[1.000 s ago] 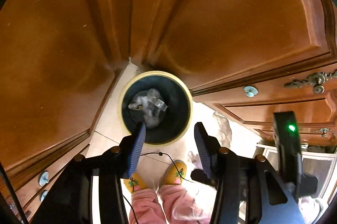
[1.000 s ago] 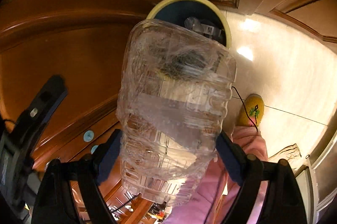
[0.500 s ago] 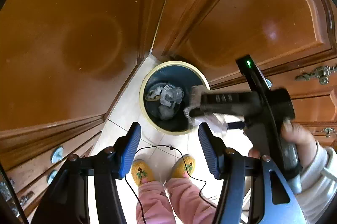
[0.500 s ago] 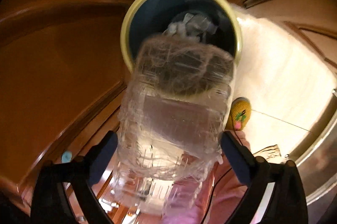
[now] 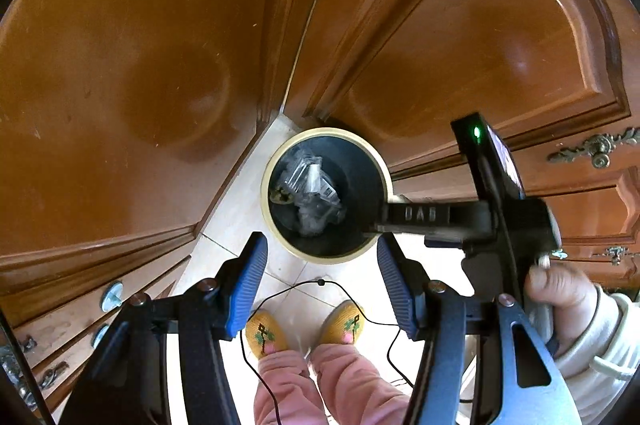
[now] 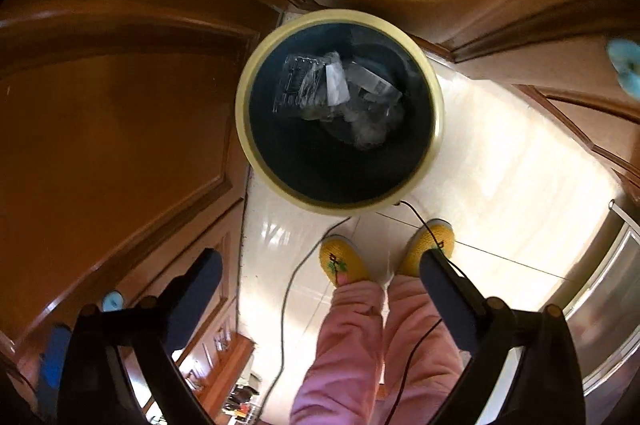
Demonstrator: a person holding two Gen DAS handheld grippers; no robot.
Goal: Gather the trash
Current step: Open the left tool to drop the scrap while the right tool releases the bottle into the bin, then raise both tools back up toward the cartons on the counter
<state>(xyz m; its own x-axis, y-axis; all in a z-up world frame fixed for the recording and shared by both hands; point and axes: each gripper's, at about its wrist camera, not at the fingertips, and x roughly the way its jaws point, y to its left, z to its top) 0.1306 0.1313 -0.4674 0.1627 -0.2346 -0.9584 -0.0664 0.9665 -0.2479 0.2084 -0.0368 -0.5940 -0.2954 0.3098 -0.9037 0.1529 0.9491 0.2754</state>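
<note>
A round trash bin with a pale yellow rim [image 5: 276,225] [image 6: 244,141] and a dark inside stands on the floor in a corner between wooden cabinets. Clear plastic trash [image 5: 308,189] [image 6: 336,93], including a crushed bottle, lies at its bottom. My left gripper [image 5: 320,285] is open and empty, above the bin's near edge. My right gripper [image 6: 320,289] is open and empty, held high over the bin. In the left wrist view the right gripper's body [image 5: 460,217] reaches in from the right, level with the bin's rim.
Brown wooden cabinet doors [image 5: 120,65] and drawers [image 5: 580,185] close in the corner on both sides. The person's yellow slippers [image 5: 268,335] [image 6: 344,263] and pink trousers stand on the light tiled floor just before the bin. A thin black cable [image 5: 320,283] trails across the floor.
My right gripper has opened and let go of the clear plastic bottle, which has dropped into the bin. The left gripper has drawn back slightly and stays open.
</note>
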